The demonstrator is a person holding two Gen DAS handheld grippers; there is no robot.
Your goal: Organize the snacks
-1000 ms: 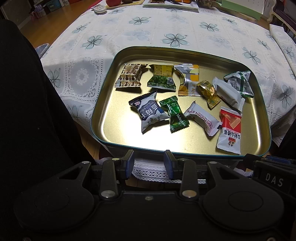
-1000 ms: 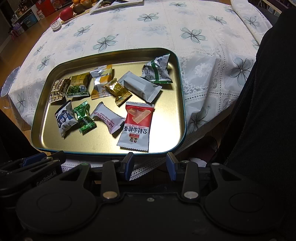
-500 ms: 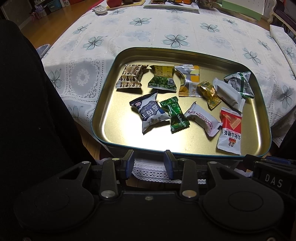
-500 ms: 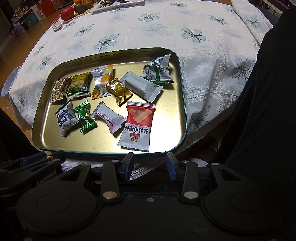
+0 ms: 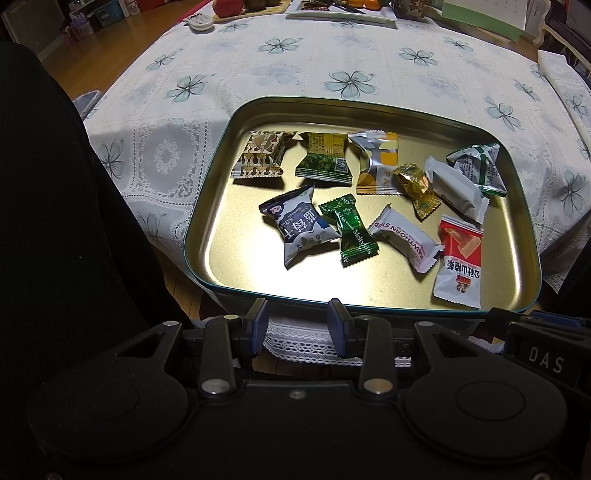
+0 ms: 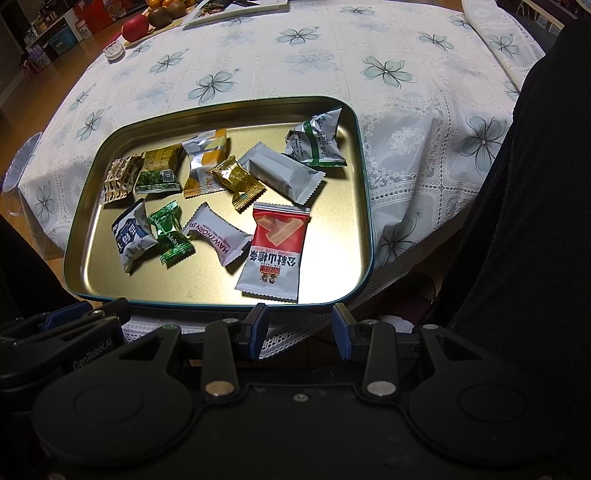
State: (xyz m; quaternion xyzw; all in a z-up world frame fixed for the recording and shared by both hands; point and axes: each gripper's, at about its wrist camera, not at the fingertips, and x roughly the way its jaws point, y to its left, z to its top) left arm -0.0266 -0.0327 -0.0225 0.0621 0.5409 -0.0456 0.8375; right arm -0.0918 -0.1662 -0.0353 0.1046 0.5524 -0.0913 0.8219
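A gold metal tray (image 5: pixel 229 266) with a teal rim sits at the table's near edge and holds several wrapped snacks. Among them are a red packet (image 5: pixel 460 260), a green candy (image 5: pixel 351 230) and a dark blue packet (image 5: pixel 299 229). The tray (image 6: pixel 96 266) and the red packet (image 6: pixel 275 251) also show in the right wrist view. My left gripper (image 5: pixel 297 323) is open and empty, just short of the tray's near rim. My right gripper (image 6: pixel 298 326) is open and empty, also just short of the near rim, at its right part.
The table wears a white flowered cloth (image 5: pixel 347 81) with a lace hem hanging over the near edge. At the far side are an apple (image 6: pixel 136 27), other fruit and a white plate (image 5: pixel 340 9). Dark clothing (image 6: pixel 524 221) fills the right side.
Both views have shifted very slightly; the tray sits a touch lower in the frames. The snacks have not moved and both grippers stay open.
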